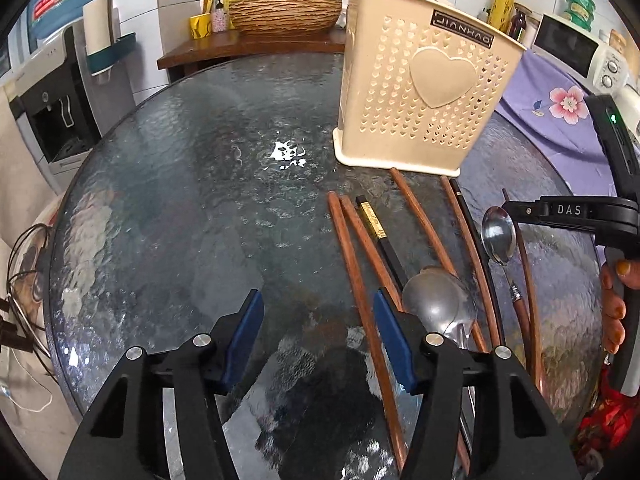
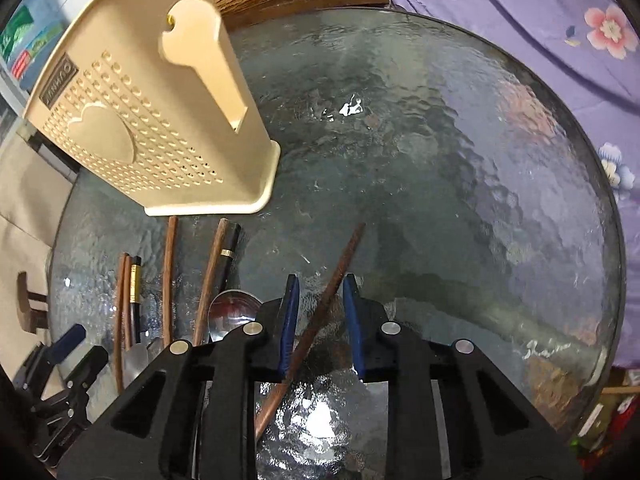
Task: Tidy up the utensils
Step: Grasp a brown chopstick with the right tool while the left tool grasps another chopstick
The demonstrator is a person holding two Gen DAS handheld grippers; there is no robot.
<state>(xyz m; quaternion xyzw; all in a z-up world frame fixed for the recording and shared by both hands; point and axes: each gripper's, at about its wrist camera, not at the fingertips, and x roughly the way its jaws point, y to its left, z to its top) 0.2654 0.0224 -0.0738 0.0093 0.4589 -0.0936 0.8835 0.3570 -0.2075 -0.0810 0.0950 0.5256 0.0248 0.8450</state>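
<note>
A cream perforated utensil holder (image 1: 424, 92) with a heart stands on the round glass table (image 1: 200, 200); it also shows in the right wrist view (image 2: 132, 128). Brown and black chopsticks (image 1: 360, 264) and two metal spoons (image 1: 438, 296) lie in front of it. My left gripper (image 1: 320, 332) is open and empty above the table, left of the chopsticks. My right gripper (image 2: 320, 320) has its jaws around a brown chopstick (image 2: 336, 276) that slants between them; the pads do not clearly touch it. The right gripper shows at the right edge of the left wrist view (image 1: 576, 212).
A wooden bowl (image 1: 284, 14), bottles and a yellow cup stand on a wooden shelf behind the table. A water dispenser (image 1: 52, 108) is at the left. A microwave (image 1: 576, 48) and purple floral cloth (image 2: 560, 40) are at the right. Cables hang off the table's left side.
</note>
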